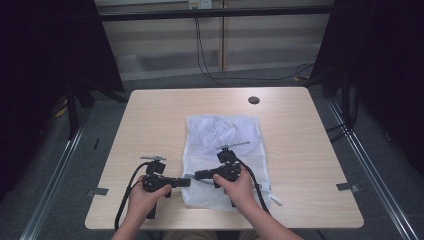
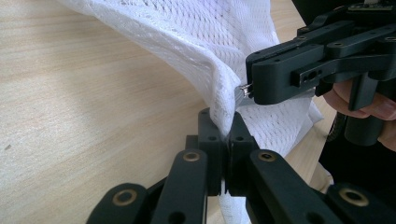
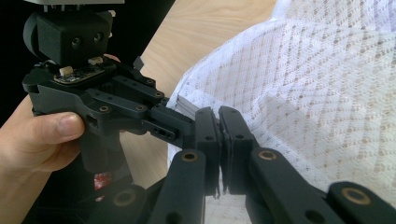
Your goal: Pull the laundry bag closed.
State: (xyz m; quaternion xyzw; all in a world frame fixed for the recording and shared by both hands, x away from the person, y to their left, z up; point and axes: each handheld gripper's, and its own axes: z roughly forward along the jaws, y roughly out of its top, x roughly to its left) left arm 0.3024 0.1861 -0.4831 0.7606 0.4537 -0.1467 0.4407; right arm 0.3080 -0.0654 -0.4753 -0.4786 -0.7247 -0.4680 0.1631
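The white mesh bag (image 1: 222,150) lies flat on the tabletop (image 1: 150,125), a little right of its middle, its near end close to the near edge. Something pale and crumpled shows through the mesh at its far end.

The left gripper (image 1: 187,182) is clenched on the bag's left edge near the near corner. In the left gripper view its two black jaws stand pressed together with a fold of the netting (image 2: 224,116) pinched between them and rising out of the tips. The left hand (image 1: 145,197) holds this gripper low over the tabletop, just left of the bag, pointing level toward the right. Its cable loops back toward the near edge.

The right gripper (image 1: 197,175) points the opposite way, toward the left, so the two sets of tips meet almost nose to nose at the bag's left edge. Its jaws are closed too. In the right gripper view they meet with the mesh edge (image 3: 223,133) between the tips. In the left gripper view a small metal piece (image 2: 244,91), perhaps a zip pull, sticks out at its tips. The right hand (image 1: 237,187) rests over the bag's near part, forearm coming in from the near edge.
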